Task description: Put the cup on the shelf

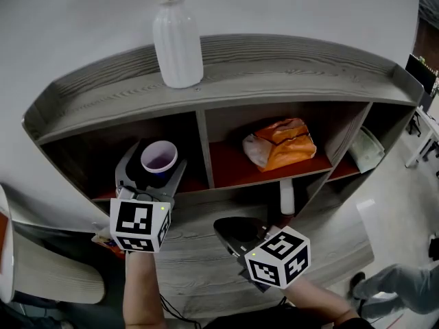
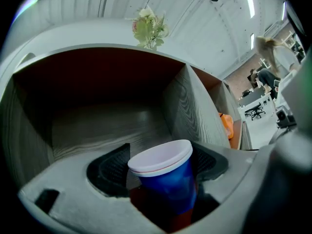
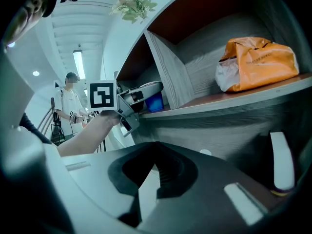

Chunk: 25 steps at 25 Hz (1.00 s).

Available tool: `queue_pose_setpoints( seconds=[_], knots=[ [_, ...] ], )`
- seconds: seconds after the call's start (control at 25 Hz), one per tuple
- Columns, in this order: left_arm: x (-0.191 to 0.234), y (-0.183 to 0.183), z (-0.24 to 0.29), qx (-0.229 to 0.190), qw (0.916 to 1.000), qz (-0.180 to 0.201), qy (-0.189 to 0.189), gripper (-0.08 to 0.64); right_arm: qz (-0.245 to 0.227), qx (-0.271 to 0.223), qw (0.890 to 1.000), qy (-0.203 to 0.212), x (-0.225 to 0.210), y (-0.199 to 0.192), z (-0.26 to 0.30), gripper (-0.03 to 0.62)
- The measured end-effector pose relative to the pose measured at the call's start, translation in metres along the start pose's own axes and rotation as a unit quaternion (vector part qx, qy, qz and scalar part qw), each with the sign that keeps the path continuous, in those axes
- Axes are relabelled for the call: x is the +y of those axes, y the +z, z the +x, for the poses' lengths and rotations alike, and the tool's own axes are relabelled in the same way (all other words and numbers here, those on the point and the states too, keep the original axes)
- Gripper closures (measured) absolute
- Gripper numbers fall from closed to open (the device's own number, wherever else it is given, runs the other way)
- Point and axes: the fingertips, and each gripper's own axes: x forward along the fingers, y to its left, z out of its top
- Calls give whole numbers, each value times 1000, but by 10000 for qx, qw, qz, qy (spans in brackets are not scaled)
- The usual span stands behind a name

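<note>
A blue cup (image 1: 159, 157) with a white rim stands upright between the jaws of my left gripper (image 1: 154, 166), which is shut on it at the mouth of the shelf's (image 1: 274, 81) left middle compartment. In the left gripper view the cup (image 2: 163, 179) fills the gap between the two dark pads, over the red compartment floor, with the compartment's grey back wall behind it. My right gripper (image 1: 236, 232) hangs lower, in front of the bottom shelf, shut and holding nothing. The right gripper view shows its jaws (image 3: 155, 172) together, and off to the left the left gripper (image 3: 141, 99) with the cup (image 3: 155, 103).
An orange bag (image 1: 281, 144) lies in the middle compartment to the right of the divider. A white vase (image 1: 177, 43) stands on the shelf top. A white bottle (image 1: 287, 197) stands in the lower compartment. A person (image 3: 68, 106) stands far off.
</note>
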Motion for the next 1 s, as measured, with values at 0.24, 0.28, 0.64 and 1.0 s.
queue_pose_setpoints(
  seconds=[0.24, 0.28, 0.64, 1.0],
  knots=[
    [-2, 3, -1, -107, 9998, -183, -30, 119, 27, -13, 10000, 32, -3, 0, -1, 592],
    [-2, 4, -3, -189, 9994, -299, -27, 109, 33, -17, 10000, 43, -3, -1, -2, 592],
    [-7, 15, -23, -594, 9961, -590, 263, 86, 76, -23, 9999, 122, -8, -5, -14, 592],
    [-18, 11, -52, -581, 9925, -956, 488, 87, 119, 0, 9998, 188, -10, -17, -32, 592]
  ],
)
